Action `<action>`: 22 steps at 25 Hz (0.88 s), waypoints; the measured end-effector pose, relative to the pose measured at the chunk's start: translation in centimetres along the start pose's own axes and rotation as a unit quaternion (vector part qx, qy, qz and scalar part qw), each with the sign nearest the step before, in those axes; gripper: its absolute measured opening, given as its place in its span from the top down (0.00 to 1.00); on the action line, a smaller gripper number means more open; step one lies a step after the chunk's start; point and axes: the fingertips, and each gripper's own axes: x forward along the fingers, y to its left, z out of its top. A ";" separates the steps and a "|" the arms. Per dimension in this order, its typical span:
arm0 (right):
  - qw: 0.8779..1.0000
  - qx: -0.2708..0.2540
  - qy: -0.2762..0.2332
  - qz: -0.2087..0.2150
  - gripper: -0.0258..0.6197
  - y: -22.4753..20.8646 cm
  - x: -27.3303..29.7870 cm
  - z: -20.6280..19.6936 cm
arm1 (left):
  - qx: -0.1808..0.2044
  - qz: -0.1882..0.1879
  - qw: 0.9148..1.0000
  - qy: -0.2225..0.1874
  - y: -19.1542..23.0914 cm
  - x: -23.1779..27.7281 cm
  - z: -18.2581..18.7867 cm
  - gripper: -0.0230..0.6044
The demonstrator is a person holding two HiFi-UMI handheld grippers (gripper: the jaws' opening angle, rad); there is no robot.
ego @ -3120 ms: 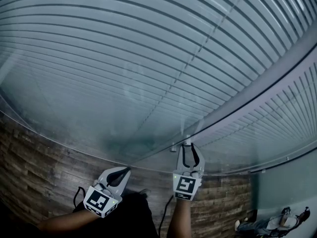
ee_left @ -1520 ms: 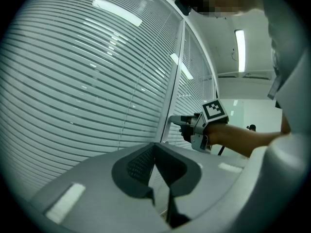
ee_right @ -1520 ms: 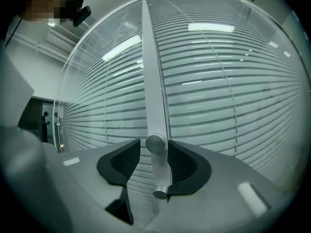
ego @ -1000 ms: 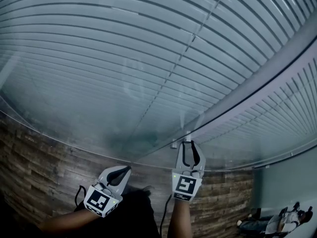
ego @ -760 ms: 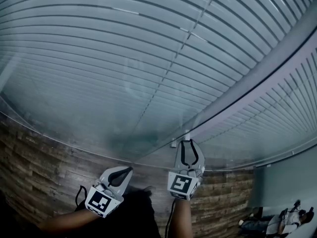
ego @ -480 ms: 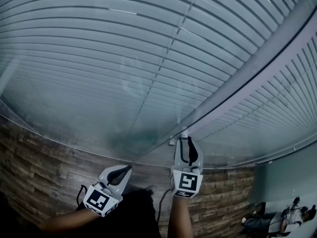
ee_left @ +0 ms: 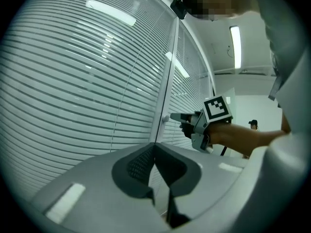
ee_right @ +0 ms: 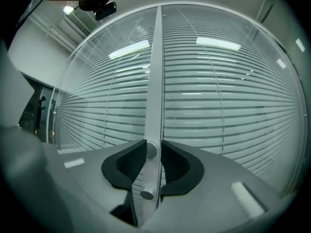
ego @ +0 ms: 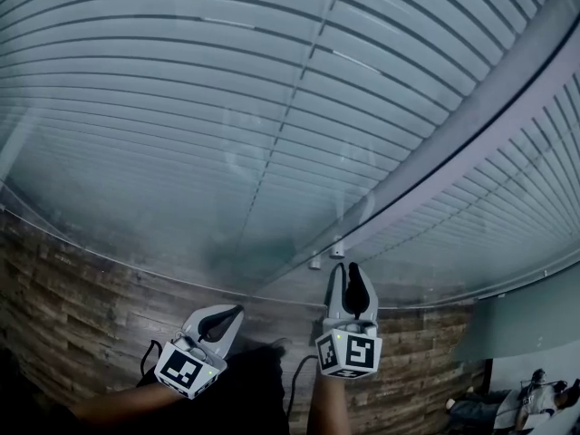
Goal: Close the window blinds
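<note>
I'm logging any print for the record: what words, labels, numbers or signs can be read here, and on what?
None can be read: no words, numbers or brands show.
The only signs are black-and-white square patterns on the left cube and the right cube, and they spell nothing.

Pale striped blinds point(ego: 227, 107); brown plank floor point(ego: 72, 288)

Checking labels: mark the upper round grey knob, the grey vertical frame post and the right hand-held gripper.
upper round grey knob point(ee_right: 151, 150): right gripper view, front face.
grey vertical frame post point(ee_right: 156, 72): right gripper view, flat face.
right hand-held gripper point(ego: 346, 270): head view, between fingertips.
</note>
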 end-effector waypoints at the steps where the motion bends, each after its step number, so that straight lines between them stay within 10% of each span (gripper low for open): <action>1: 1.000 0.001 -0.001 0.000 0.82 0.0 -0.2 0.0 | -0.001 -0.001 1.000 0.000 -0.1 0.1 -0.1 0.96; 14: 0.999 -0.006 -0.006 0.036 0.96 2.8 -2.9 0.0 | 0.024 -0.019 0.999 -0.016 -3.3 0.8 1.0 0.96; 22: 0.999 -0.003 -0.019 0.047 0.96 2.2 -4.9 0.2 | 0.012 0.058 0.997 -0.051 -4.6 1.6 2.2 0.96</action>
